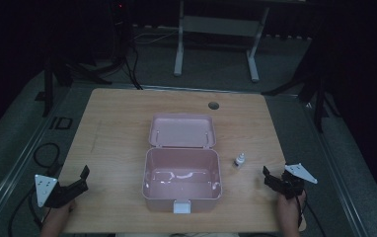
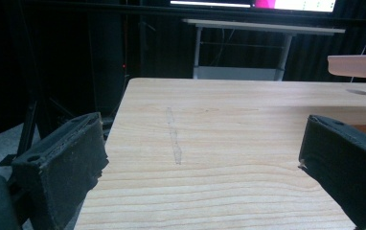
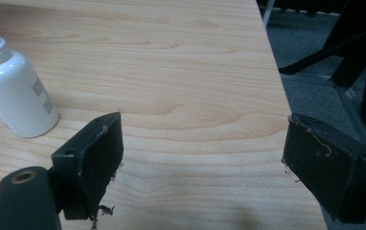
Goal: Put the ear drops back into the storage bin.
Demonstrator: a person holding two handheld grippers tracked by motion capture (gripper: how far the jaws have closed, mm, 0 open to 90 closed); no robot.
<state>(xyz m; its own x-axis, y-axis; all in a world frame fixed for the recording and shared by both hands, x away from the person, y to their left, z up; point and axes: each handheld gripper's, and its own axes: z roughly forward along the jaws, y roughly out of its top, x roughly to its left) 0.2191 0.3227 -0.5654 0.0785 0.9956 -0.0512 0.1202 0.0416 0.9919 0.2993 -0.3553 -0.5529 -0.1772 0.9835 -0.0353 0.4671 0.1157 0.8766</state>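
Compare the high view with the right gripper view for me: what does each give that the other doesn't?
High view alone: the open pink box mid-table, its lid laid back, the left gripper at the table's near left corner, and the right gripper from outside, beside the box.

Right gripper view alone: the printed label on the white bottle and the frayed pads of the fingers, standing wide apart with nothing between them.

Both: the white bottle and the wooden table, with the bottle standing apart from the right gripper.

Bottle (image 3: 13,91) was cut off at left edge in right gripper view; label print too small to read; pink box (image 2: 358,65) cropped at right in left gripper view.
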